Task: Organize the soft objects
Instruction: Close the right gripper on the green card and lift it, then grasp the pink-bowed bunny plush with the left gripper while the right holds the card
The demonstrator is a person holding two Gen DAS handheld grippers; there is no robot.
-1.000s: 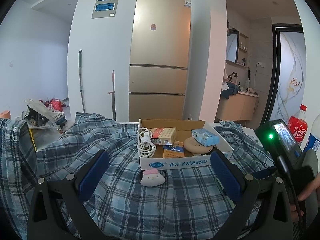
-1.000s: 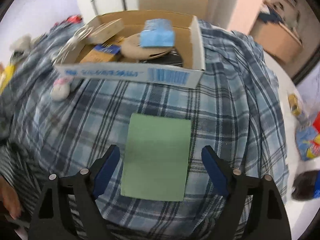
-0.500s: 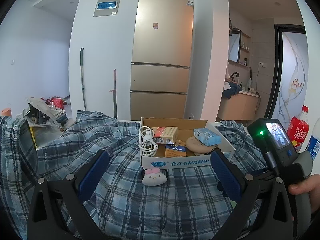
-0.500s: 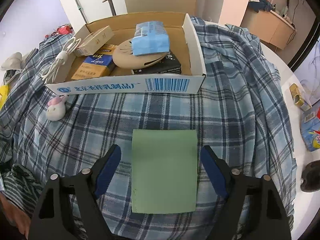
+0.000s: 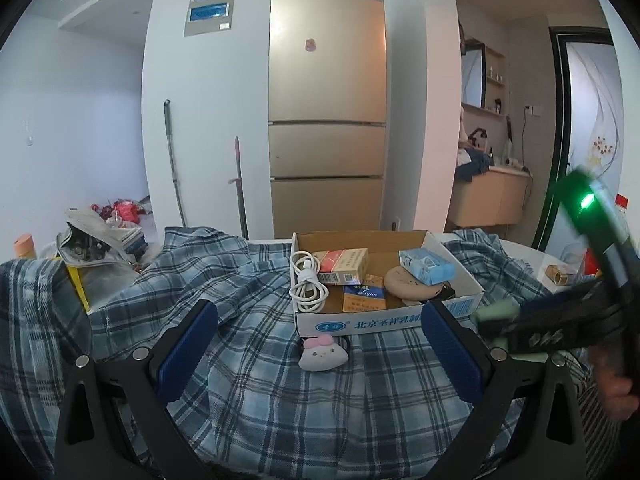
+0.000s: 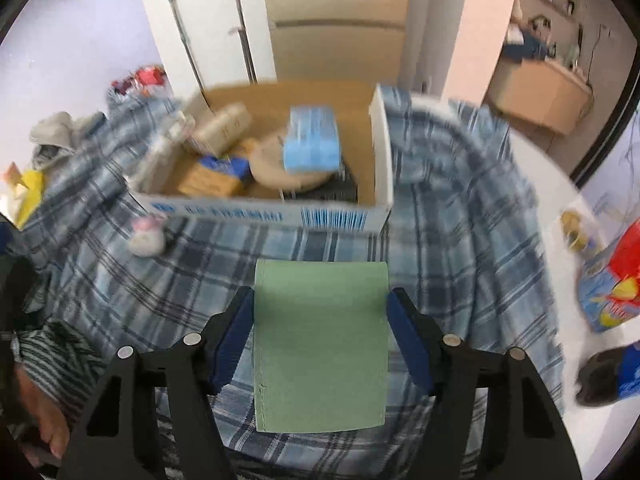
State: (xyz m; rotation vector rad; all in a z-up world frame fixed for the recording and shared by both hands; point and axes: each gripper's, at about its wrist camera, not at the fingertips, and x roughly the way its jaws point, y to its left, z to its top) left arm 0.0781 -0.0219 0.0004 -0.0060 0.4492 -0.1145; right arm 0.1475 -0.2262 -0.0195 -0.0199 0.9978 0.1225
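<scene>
The green pad (image 6: 320, 344) looks light and spongy, best pinched by its long edges, which is where the right claw (image 6: 320, 340) has just closed on it, above the plaid cloth (image 6: 460, 240) in front of the cardboard box (image 6: 380, 160). Only the left-wrist view shows the left claw (image 5: 320, 352) spread apart and empty; there the pad is a blur.

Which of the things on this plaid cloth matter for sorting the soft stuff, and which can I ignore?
Part of the job: green pad, clamped in the right gripper; small plush toy on the cloth; cardboard box, apparently the bin.

Just lying about: fridge, mop handle, red-labelled bottle, plaid cloth.
</scene>
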